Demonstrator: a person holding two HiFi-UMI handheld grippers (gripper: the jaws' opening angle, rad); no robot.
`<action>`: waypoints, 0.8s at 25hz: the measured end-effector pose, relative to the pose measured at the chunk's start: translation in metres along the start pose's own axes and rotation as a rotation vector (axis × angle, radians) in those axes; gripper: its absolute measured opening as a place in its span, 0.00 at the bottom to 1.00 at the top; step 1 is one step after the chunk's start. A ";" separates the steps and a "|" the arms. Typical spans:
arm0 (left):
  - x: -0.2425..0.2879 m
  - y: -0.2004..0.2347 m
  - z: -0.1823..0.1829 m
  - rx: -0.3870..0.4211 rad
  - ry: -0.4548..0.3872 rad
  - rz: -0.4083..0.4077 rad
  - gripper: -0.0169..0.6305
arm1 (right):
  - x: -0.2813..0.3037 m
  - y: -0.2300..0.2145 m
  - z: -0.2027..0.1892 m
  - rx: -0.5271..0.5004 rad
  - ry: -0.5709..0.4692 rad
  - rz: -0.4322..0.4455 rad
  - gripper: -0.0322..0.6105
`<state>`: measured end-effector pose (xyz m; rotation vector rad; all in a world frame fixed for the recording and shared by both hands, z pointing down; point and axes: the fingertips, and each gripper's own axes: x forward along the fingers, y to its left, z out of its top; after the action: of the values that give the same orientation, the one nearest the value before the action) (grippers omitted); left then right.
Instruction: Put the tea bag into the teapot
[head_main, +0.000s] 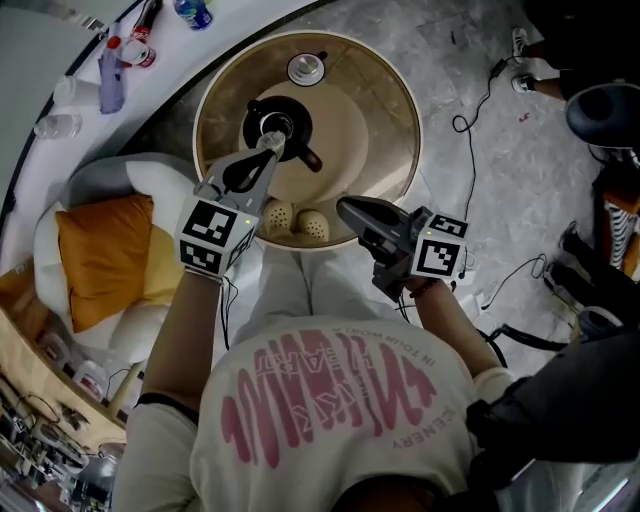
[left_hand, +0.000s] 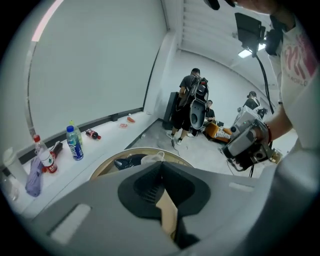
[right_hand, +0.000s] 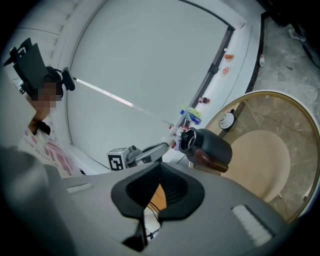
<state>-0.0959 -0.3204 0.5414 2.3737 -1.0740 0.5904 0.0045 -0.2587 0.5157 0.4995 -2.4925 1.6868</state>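
The tea bag (left_hand: 151, 158) is a small pale bundle pinched at the very tips of my left tool (head_main: 266, 147), whose jaws are clenched on it. It sits right over the open mouth of the teapot (head_main: 256, 118); I cannot tell whether it touches the rim.

The teapot is dark, with a brown handle (head_main: 310, 158) sticking out on my right-hand side. It stands upright on a pale round mat (head_main: 340, 125) in the middle of the round counter (head_main: 405, 85). Its lid (head_main: 306, 68) lies apart from it, toward the far rim of the counter.

My right tool (head_main: 344, 206) hovers over the near edge of the counter, apart from the teapot and pointing its way. Its jaws are pressed together with nothing between them.

Just below the near rim, between my two tools, are two pale perforated shoes (head_main: 313, 226), side by side. To my left an orange cushion (head_main: 100, 255) rests on a white armchair (head_main: 150, 180). Beyond that, a white ledge (head_main: 60, 90) curves round the counter and carries several bottles (left_hand: 74, 144). Cables (head_main: 480, 100) trail over the grey floor (head_main: 470, 50) to my right, and the left gripper view shows people (left_hand: 190, 102) standing by equipment in the far corner.
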 end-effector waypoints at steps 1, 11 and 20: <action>0.003 0.001 -0.003 0.018 0.023 -0.001 0.05 | 0.000 0.000 -0.001 0.004 -0.003 -0.002 0.05; 0.032 0.012 -0.021 0.127 0.171 0.011 0.05 | -0.009 -0.004 0.001 0.022 -0.037 -0.036 0.05; 0.051 0.025 -0.024 0.133 0.249 0.011 0.05 | -0.011 -0.008 0.007 0.033 -0.058 -0.043 0.05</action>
<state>-0.0888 -0.3508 0.5947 2.3282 -0.9633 0.9603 0.0183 -0.2650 0.5170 0.6097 -2.4778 1.7243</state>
